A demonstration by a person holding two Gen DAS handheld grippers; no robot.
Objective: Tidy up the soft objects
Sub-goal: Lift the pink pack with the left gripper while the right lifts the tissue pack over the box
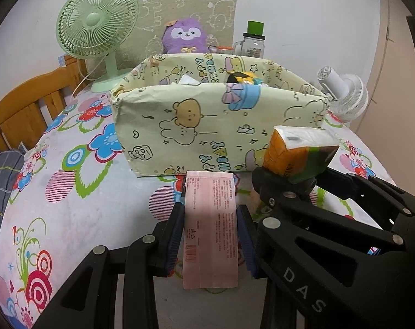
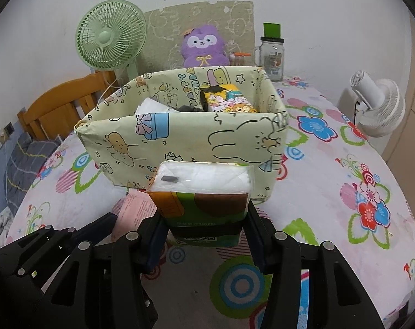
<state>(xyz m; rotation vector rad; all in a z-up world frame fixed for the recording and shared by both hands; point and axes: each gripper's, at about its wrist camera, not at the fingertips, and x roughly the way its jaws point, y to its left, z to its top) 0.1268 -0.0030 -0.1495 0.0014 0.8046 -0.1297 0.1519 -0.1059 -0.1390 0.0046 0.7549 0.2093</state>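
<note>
- Two claws, each loaded, both short of the paper-wrapped box (image 1: pixel 218 120).
- Left wrist view: left claw (image 1: pixel 210 235) clamped on a pink tissue pack (image 1: pixel 210 230), held above the floral worktop (image 1: pixel 70 205) just in front of the box. Right claw (image 1: pixel 284 189) alongside, gripping an orange-green tissue pack (image 1: pixel 297 150).
- Right wrist view: right claw (image 2: pixel 204 233) closed on the orange-green tissue pack (image 2: pixel 204 189), near the box's front wall (image 2: pixel 185 148). Cartoon-print pack (image 2: pixel 229 101) already inside the box. Purple plush (image 2: pixel 203 45) behind the box, green fan (image 2: pixel 111 35) to its left.
</note>
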